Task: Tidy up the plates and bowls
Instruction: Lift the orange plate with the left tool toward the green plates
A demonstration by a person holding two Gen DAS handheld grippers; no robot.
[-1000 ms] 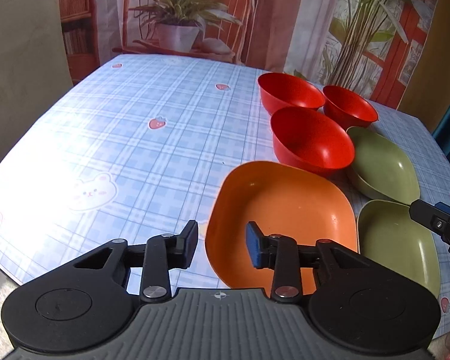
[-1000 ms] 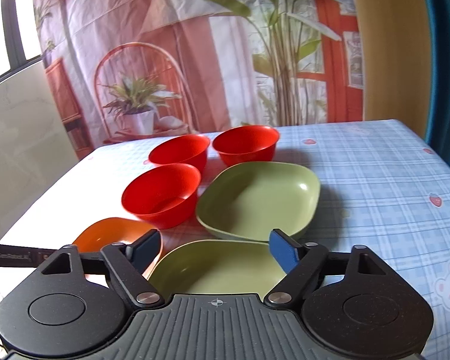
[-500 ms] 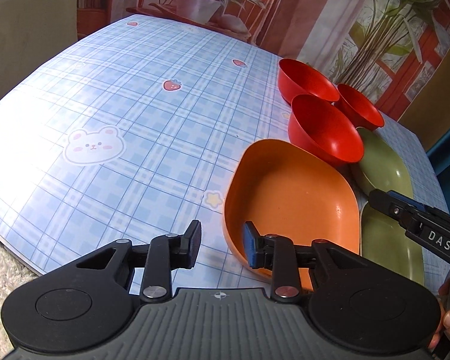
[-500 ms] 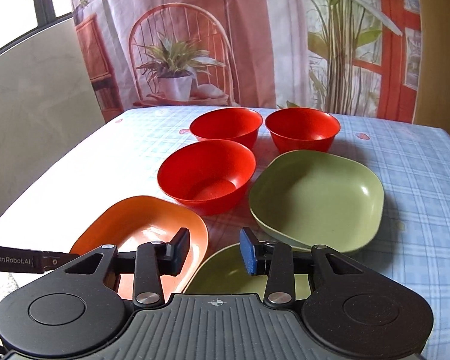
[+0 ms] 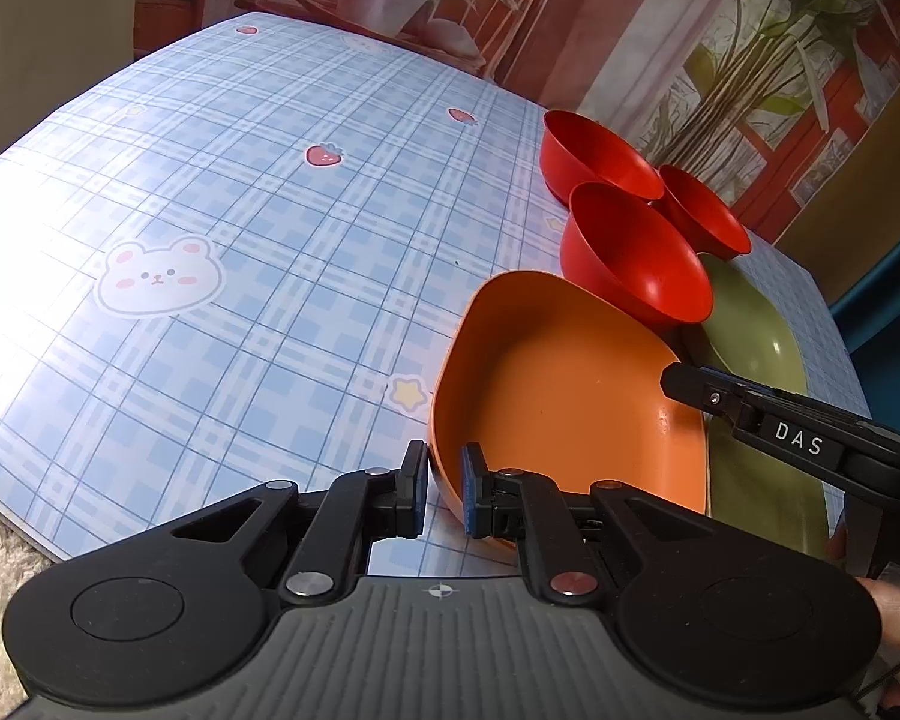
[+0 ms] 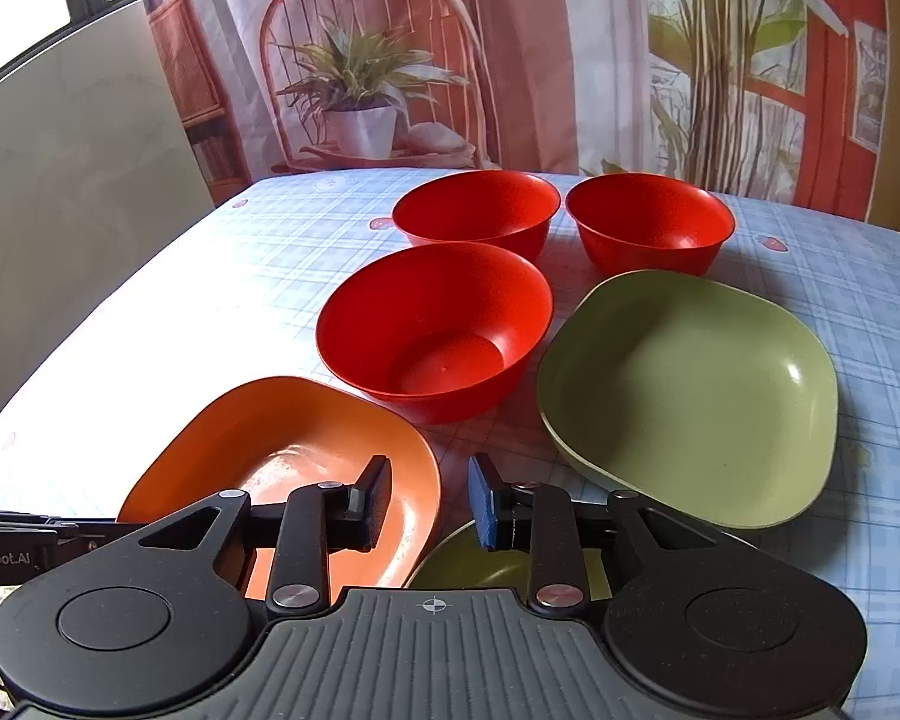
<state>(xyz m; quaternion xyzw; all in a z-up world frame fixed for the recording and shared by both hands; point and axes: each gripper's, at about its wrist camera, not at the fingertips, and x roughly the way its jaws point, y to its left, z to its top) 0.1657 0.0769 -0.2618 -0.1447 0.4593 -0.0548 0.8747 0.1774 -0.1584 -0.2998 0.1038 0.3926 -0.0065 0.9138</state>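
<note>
- Orange plate [image 5: 561, 387]: lies on the checked tablecloth [image 5: 258, 252] at lower centre of the left wrist view, its near rim between the pads of the left gripper [image 5: 444, 489].
- Left gripper: jaws have just been closing and now pinch that rim, one pad outside the wall and one inside.
- Right gripper [image 6: 429, 501]: jaws have just been closing; they straddle the orange plate's right-hand rim at lower centre of the right wrist view, but whether the pads press on it cannot be told.
- Green plates: one [image 6: 690, 396] sits at right of the right wrist view; a second [image 6: 498, 564] shows only as a sliver below the gripper.
- Red bowls: three [image 6: 435, 330] [image 6: 477, 210] [image 6: 651, 222] stand unstacked in the upper centre.
- Step in hand, as judged: securing the orange plate; no stacking is done yet.
- Next move, as judged: a level lift clear of the neighbouring bowl, then setting the plate onto a green one.
</note>
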